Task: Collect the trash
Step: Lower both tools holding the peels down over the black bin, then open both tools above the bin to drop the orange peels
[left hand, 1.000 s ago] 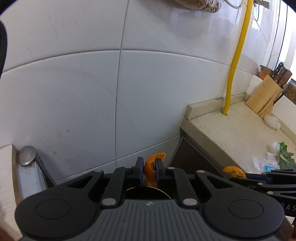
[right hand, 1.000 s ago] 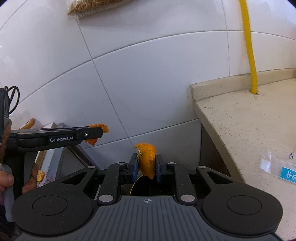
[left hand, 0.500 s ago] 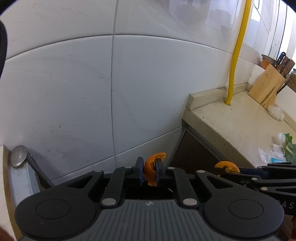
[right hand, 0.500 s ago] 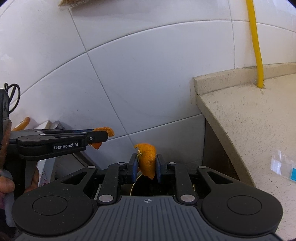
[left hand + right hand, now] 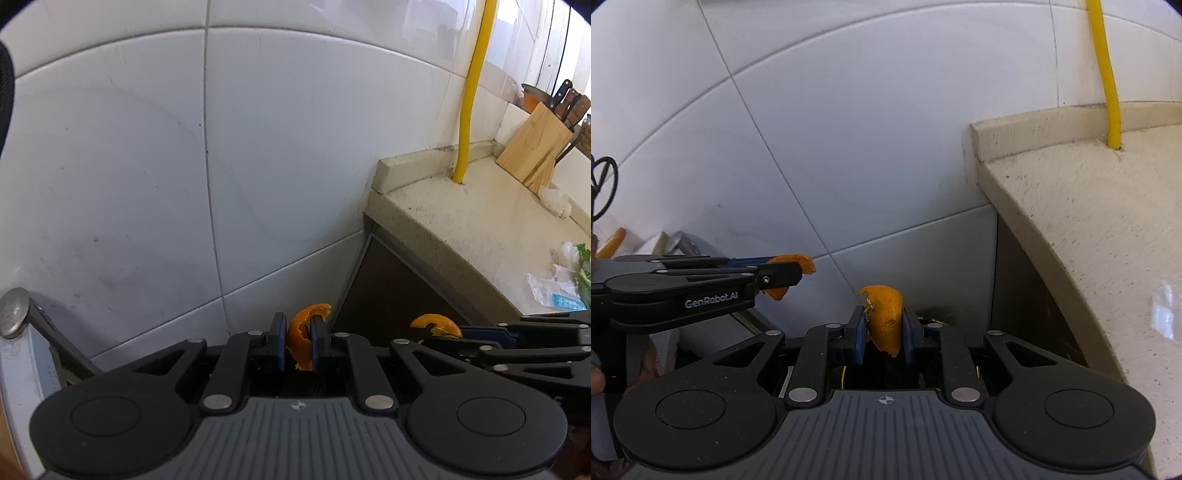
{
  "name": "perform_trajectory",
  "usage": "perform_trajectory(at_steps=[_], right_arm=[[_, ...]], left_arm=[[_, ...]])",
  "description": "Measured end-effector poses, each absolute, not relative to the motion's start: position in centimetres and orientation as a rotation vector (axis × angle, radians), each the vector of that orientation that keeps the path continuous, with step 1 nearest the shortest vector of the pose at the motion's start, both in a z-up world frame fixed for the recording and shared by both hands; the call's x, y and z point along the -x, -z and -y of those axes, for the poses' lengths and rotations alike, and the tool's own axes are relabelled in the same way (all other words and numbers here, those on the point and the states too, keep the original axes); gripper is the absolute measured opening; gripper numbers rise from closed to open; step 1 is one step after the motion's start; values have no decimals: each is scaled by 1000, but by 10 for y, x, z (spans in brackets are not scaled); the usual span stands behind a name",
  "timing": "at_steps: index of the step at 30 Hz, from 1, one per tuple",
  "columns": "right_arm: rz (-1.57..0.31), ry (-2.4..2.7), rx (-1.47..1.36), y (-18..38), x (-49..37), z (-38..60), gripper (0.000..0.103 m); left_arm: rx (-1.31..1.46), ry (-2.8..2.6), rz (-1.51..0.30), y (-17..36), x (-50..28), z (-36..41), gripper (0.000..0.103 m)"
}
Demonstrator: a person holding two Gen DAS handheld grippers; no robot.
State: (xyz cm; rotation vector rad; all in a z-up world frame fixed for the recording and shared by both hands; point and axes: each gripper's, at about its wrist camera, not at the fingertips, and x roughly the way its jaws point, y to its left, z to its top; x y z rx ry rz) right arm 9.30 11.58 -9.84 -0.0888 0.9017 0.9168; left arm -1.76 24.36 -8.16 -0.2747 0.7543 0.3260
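My left gripper (image 5: 297, 341) is shut on a curled piece of orange peel (image 5: 301, 330). It hangs in the gap beside the counter, close to the white tiled wall. My right gripper (image 5: 883, 334) is shut on a second, larger orange peel (image 5: 885, 317). In the left wrist view the right gripper (image 5: 448, 332) comes in from the right with its orange peel (image 5: 436, 324). In the right wrist view the left gripper (image 5: 792, 271) comes in from the left with its peel (image 5: 790, 263). Whatever lies below both grippers is hidden by their bodies.
A beige stone counter (image 5: 480, 229) stands to the right, with a yellow pipe (image 5: 471, 92), a wooden knife block (image 5: 535, 147), plastic wrappers (image 5: 552, 291) and green leaves (image 5: 583, 269). A metal lever with a round end (image 5: 14, 312) is at the lower left.
Both grippers have sunk lower along the wall beside the counter end, each keeping its hold on its peel. The two have stayed side by side.
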Motion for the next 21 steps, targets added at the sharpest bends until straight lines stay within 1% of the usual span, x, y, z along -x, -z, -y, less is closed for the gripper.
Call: perform_trajectory(at_steps=[3, 4, 9, 10, 16, 17, 21], right_arm=[[-920, -915, 95, 104, -95, -119, 26], [-925, -916, 100, 106, -95, -120, 28], [-942, -926, 118, 115, -98, -129, 28], [-945, -927, 120, 117, -99, -131, 30], [-947, -921, 124, 121, -101, -135, 32], [-947, -918, 123, 121, -101, -136, 33], [-948, -910, 131, 123, -103, -138, 37]], left_arm=[[264, -329, -778, 86, 12, -243, 12], [260, -331, -787, 88, 11, -243, 12], [256, -349, -821, 94, 6, -245, 12], [258, -353, -827, 95, 5, -246, 12], [268, -354, -859, 100, 0, -248, 14], [270, -354, -866, 101, -1, -248, 15], [273, -354, -873, 101, -2, -249, 25]])
